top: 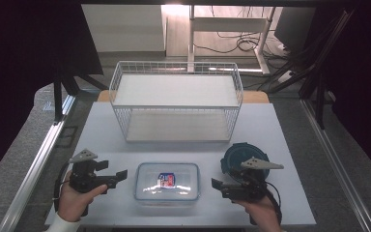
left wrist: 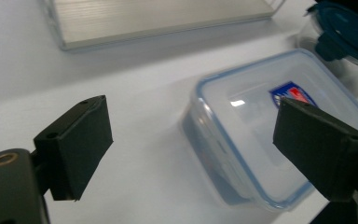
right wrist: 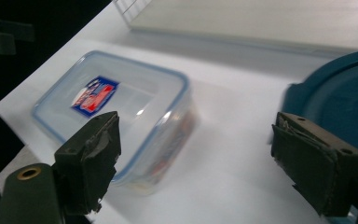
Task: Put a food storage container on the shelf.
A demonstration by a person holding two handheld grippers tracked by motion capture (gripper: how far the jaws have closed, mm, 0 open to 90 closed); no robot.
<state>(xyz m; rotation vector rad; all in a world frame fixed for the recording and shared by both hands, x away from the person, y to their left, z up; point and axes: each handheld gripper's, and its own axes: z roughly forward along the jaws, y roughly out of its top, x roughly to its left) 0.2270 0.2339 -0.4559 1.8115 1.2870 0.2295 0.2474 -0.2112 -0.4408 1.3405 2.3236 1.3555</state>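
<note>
Clear rectangular container (top: 167, 181) with a snap lid and a red-blue label sits flat near the front edge of the white table (top: 270, 125), between the two grippers. Left gripper (top: 121, 175) hangs just beside its left short side, jaws spread wide, nothing between them; in the left gripper view the container (left wrist: 279, 135) lies ahead and to the right of the open gap, pads not touching it. Right gripper (top: 216, 184) is near the right short side, also wide open and empty, container (right wrist: 116, 112) ahead-left in the right gripper view. Looks empty, so likely light; hard, smooth plastic, stiff walls, probably slippery under the pads and prone to sliding on the table if pushed from one side only. Best hold seems to be across the lid rim at a short end or a corner, or squeezing both short ends at once; the full width looks too wide for one gripper. Round dark-blue container (top: 244, 162) sits just behind the right gripper, near it, so little room to swing back there. Wire basket (top: 176, 104) stands behind, apart from the box, with an open top. Front table edge is close; avoid dragging the box toward it.
</note>
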